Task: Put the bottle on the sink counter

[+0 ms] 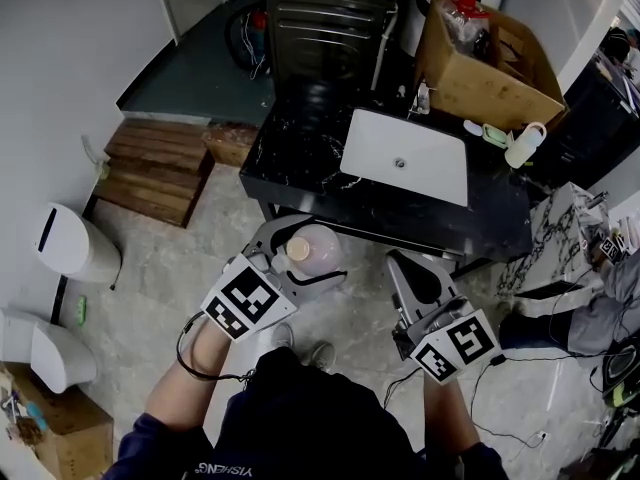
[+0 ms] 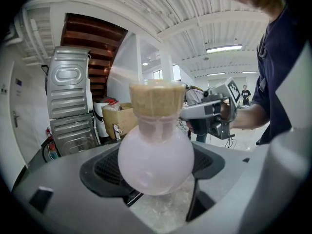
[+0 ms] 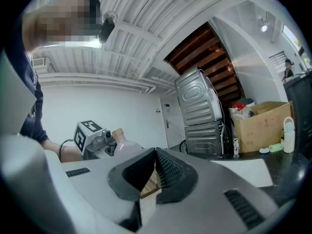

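Note:
A round pale-pink bottle (image 1: 313, 253) with a tan cap (image 1: 297, 249) sits between the jaws of my left gripper (image 1: 292, 260), which is shut on its belly. It hangs over the floor, just in front of the black sink counter (image 1: 300, 138). In the left gripper view the bottle (image 2: 156, 157) fills the middle, cap (image 2: 157, 99) up, with both pads against it. My right gripper (image 1: 415, 280) is held beside it to the right, below the counter's front edge. Its jaws are shut on nothing, as the right gripper view (image 3: 156, 155) shows.
The counter holds a white sink basin (image 1: 405, 156), a faucet (image 1: 422, 98), a cardboard box (image 1: 490, 58) and a white bottle (image 1: 524, 145). A metal appliance (image 1: 325, 18) stands behind. Wooden steps (image 1: 160, 168) and a white bin (image 1: 75, 243) are at the left.

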### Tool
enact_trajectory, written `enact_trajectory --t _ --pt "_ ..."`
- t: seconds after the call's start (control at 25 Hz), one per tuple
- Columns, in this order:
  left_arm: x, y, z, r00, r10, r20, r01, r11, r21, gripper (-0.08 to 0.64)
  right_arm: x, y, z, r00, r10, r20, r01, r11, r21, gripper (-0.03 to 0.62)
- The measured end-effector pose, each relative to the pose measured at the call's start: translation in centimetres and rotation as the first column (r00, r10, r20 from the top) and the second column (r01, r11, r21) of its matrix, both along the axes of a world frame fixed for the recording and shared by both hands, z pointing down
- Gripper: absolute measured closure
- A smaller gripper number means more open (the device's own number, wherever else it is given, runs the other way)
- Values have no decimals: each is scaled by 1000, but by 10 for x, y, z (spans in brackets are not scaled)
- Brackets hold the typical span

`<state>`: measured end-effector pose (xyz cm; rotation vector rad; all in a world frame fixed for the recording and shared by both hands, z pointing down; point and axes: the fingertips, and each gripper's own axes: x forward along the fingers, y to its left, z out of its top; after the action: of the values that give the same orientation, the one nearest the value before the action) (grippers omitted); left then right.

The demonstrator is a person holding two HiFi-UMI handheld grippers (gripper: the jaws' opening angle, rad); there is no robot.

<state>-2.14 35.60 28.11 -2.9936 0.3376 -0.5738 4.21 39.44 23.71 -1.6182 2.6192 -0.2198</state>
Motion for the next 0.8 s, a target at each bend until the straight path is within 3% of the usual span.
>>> enact_trajectory --t 0.44,0.8 --pt "14 -25 9 1000 -8 8 8 1000 -6 163 13 -25 9 1000 -11 9 11 1000 -8 566" --pt "22 -75 17 1000 -7 6 7 1000 -17 163 22 -75 18 1000 -6 6 6 1000 -28 566"
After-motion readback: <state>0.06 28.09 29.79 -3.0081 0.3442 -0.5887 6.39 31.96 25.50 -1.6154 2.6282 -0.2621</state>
